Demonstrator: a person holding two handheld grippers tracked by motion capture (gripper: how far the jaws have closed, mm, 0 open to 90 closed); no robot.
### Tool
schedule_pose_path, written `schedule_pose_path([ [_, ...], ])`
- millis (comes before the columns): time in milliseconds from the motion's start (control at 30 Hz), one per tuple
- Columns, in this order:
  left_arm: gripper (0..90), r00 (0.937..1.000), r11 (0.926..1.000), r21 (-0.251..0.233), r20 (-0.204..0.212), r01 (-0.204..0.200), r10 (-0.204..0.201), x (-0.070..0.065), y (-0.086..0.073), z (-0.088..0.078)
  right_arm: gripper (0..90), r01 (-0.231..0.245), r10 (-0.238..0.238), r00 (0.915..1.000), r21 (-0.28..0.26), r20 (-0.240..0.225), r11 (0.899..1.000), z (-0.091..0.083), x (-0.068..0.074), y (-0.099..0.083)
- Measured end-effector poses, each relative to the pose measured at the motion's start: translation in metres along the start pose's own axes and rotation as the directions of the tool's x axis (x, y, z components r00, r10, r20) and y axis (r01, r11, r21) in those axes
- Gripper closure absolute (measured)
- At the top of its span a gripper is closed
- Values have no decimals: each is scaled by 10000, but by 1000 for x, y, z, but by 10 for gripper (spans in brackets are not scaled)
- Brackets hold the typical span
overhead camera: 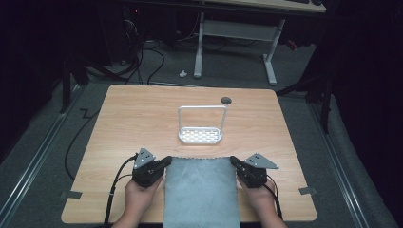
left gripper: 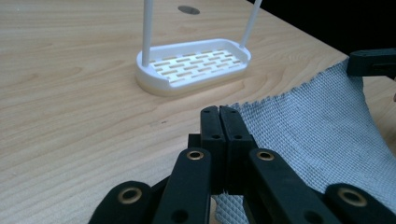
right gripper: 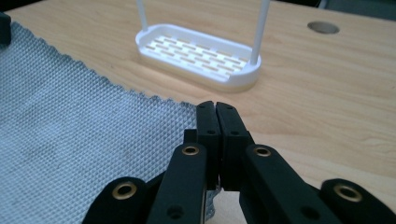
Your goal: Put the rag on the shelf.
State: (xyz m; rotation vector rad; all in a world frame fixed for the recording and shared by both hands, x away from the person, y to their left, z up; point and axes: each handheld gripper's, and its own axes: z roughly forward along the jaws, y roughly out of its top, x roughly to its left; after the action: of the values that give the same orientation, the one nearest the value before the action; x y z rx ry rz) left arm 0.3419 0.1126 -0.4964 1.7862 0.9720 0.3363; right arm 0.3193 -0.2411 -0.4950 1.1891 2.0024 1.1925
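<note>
at the table's [overhead camera: 142, 114] near edge, 6 o'clock in the high view, lies a grey cloth [overhead camera: 199, 190], its lower end running off the bottom of that view. left gripper [overhead camera: 164, 163] sits at the cloth's 10 o'clock corner, right gripper [overhead camera: 234, 161] at its 2 o'clock corner, each held in a hand [overhead camera: 138, 197].

left gripper view: jaws pressed together, cloth edge pinched between them with a bit of weave showing below the pads; cloth [left gripper: 322, 135] rises toward 2 o'clock, where the other gripper's black tip holds the far corner.

right gripper view: jaws likewise closed tight on the cloth corner; cloth [right gripper: 70, 135] spreads out to 9 o'clock, zigzag-cut edge running from 10 o'clock toward the jaws.

cloth's far edge looks slightly lifted off the wood between the two grips; cannot tell how much.

white rack [overhead camera: 200, 135] with slotted base and tall wire loop stands at 12 o'clock from the cloth, near but apart from it. small round hole [overhead camera: 226, 100] in the tabletop at 1 o'clock beyond the rack.
</note>
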Motion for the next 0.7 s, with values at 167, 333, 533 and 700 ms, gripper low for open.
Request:
schedule_pose_path([
  [167,892,9999,9996,-256,-22,138,-139,1,5,-2,900,48,-46,10000,-321,57,9995,-3,1,6],
  [333,893,10000,9980,-631,-31,7,-8,-3,15,-11,899,118,-106,9998,-741,169,9972,-10,0,15],
  [533,892,9995,9905,-1340,-147,-312,295,-12,36,-27,900,305,-257,9991,-1536,331,9877,-26,0,33],
  [700,892,9978,9837,-1673,-183,-664,642,-21,51,-36,900,417,-341,9987,-2161,387,9755,-41,-1,52],
])
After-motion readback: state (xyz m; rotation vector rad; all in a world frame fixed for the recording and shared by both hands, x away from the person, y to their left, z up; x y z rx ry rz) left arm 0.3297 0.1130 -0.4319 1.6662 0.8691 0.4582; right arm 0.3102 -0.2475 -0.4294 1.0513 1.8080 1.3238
